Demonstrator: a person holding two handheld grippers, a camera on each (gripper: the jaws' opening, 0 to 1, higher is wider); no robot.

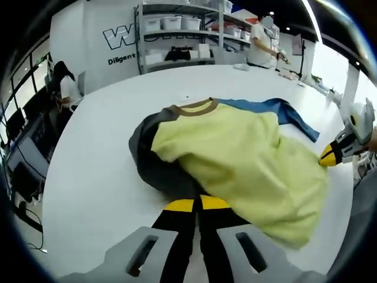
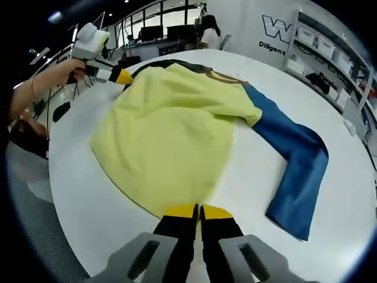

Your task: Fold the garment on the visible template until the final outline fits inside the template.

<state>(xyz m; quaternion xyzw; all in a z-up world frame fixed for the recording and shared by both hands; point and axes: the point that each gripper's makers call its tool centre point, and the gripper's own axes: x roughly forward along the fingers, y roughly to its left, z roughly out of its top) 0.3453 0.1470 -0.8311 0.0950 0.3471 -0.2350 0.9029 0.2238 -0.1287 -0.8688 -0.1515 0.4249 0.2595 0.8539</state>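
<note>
A white table holds a shirt with a yellow body, a brown collar, one grey sleeve and one blue sleeve. In the left gripper view, the shirt spreads across the middle and right of the frame, the collar toward the top, the grey sleeve bunched at centre left, just above the left gripper. Its yellow-tipped jaws stand pressed together at the bottom centre, right at the edge of the grey sleeve and the yellow cloth; whether they pinch fabric cannot be told. In the right gripper view, the yellow body fills the centre, its long axis running from the bottom centre up toward the collar at the top. The blue sleeve stretches out flat to the right and bends down toward the lower right. The right gripper sits at the bottom centre with its jaws together at the shirt's near hem; a grip on the cloth cannot be confirmed. The left gripper appears again at the upper left of this view, held in a hand. No template outline is visible. The blue sleeve lies nearer the right gripper and probably needs folding inward across the body.
</note>
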